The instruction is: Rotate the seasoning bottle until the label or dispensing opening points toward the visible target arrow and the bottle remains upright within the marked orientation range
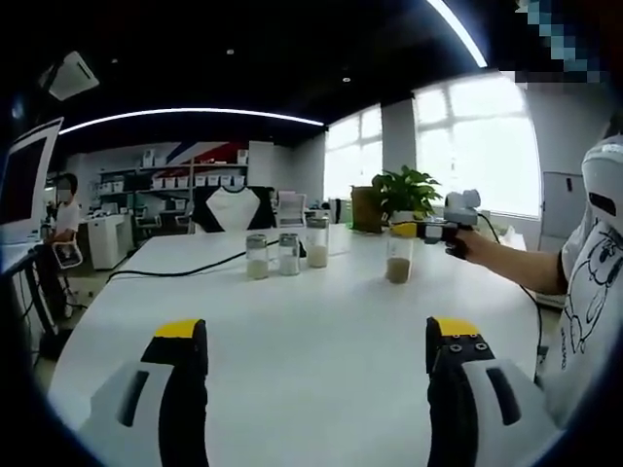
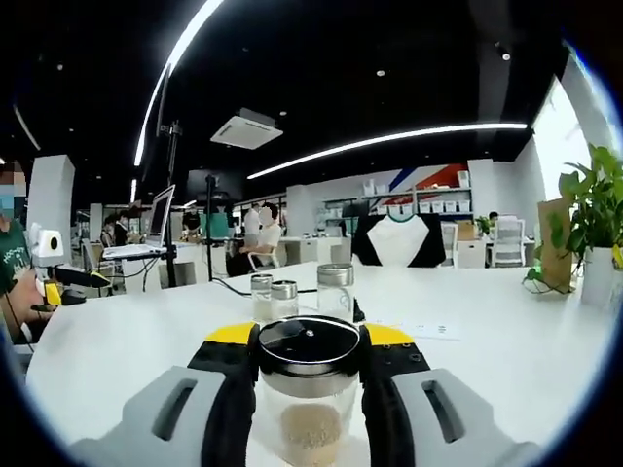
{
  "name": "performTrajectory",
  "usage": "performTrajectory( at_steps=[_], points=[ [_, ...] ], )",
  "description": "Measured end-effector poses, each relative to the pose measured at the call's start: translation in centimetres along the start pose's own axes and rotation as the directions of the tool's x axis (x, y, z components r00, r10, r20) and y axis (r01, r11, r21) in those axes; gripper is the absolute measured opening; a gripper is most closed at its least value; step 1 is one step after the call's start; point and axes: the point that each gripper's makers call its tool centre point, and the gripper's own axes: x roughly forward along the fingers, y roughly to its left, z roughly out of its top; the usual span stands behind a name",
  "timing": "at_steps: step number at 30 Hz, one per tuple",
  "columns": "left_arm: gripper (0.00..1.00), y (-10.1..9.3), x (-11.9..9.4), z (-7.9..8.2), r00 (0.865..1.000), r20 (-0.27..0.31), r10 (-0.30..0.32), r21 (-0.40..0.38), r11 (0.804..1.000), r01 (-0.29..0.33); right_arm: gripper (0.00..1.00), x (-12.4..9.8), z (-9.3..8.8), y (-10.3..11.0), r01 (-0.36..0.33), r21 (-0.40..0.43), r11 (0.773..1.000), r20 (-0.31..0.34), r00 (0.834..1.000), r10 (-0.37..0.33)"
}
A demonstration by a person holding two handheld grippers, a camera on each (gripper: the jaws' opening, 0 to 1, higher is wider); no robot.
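Bottle [image 2: 310, 389] upright on table [image 2: 487, 360], clamped in right claw [image 2: 310, 365] mid-turn (left claw [image 1: 316, 336] spread, idle); next, twist gently, no arrow visible

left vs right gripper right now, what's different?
The right gripper is shut on the seasoning bottle, jaws pressed against both sides just under its lid; the left gripper is open, nothing between its jaws.
The right gripper is out at the bottle standing apart from the three jars; the left gripper hangs above bare table, nearer the edge.
Shared: yellow tips, black jaws, grey bodies.
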Motion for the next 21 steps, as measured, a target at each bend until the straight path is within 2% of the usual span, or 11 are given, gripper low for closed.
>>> performTrajectory(
  at_steps=[7, 12, 14, 17, 18, 21],
  points=[
    [0.98, -0.3, 0.2, 0.0, 1.000, 0.000, -0.011, 0.005, 1.000, 0.011, 0.39, 0.0, 0.0, 0.2, -0.061, -0.003, 0.998, -0.014, 0.998, 0.061],
    [0.98, -0.2, 0.2, -0.2, 1.000, -0.007, -0.010, 0.007, 1.000, 0.010, 0.39, 0.0, -0.1, 0.6, -0.152, 0.025, 0.988, 0.007, 0.988, 0.152],
    [0.98, -0.2, 0.2, -0.2, 1.000, -0.007, -0.012, 0.008, 1.000, 0.012, 0.39, 0.0, -0.1, 0.7, -0.164, 0.020, 0.986, 0.002, 0.986, 0.164],
    [0.98, -0.3, 0.2, -0.3, 1.000, -0.010, -0.015, 0.009, 1.000, 0.015, 0.39, 0.0, -0.1, 1.0, -0.216, 0.020, 0.976, -0.003, 0.976, 0.216],
    [0.97, -0.4, 0.2, -0.3, 1.000, -0.014, -0.019, 0.015, 1.000, 0.019, 0.39, 0.0, -0.1, 1.2, -0.253, 0.024, 0.967, -0.004, 0.967, 0.254],
    [0.97, -0.6, 0.2, -0.1, 0.999, -0.016, -0.028, 0.024, 0.999, 0.028, 0.39, 0.0, -0.2, 1.2, -0.299, 0.020, 0.954, -0.024, 0.954, 0.299]
  ],
)
